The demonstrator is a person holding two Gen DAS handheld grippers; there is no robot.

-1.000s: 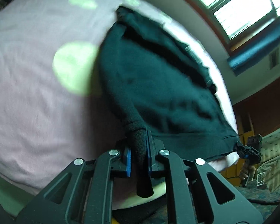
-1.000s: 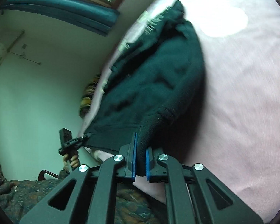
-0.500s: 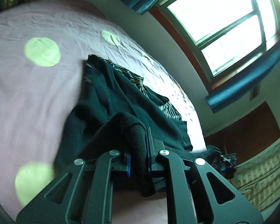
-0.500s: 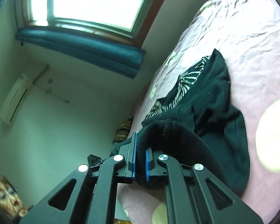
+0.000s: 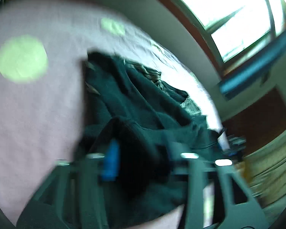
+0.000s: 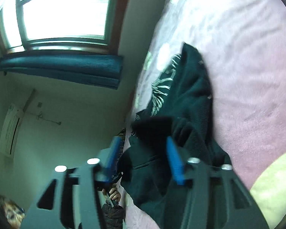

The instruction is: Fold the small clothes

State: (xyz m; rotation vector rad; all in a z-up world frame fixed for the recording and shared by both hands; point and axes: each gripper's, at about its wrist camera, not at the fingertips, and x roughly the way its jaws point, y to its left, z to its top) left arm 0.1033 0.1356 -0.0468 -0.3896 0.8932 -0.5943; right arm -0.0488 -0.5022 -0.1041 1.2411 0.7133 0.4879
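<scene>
Now both claws (image 5: 141, 162) (image 6: 143, 156) just spread, dark garment (image 6: 190, 99) loose between.

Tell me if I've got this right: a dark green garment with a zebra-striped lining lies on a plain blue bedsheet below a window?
Not quite. The bedsheet is pink with pale green dots, not plain blue; both wrist views show it. The blue thing is the rolled blind under the window. The rest holds: the dark green garment with its striped lining lies on that sheet.

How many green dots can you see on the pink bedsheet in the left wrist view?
2. A large green dot sits at the left of the pink bedsheet; a smaller one lies farther up. The dark garment may hide more.
</scene>
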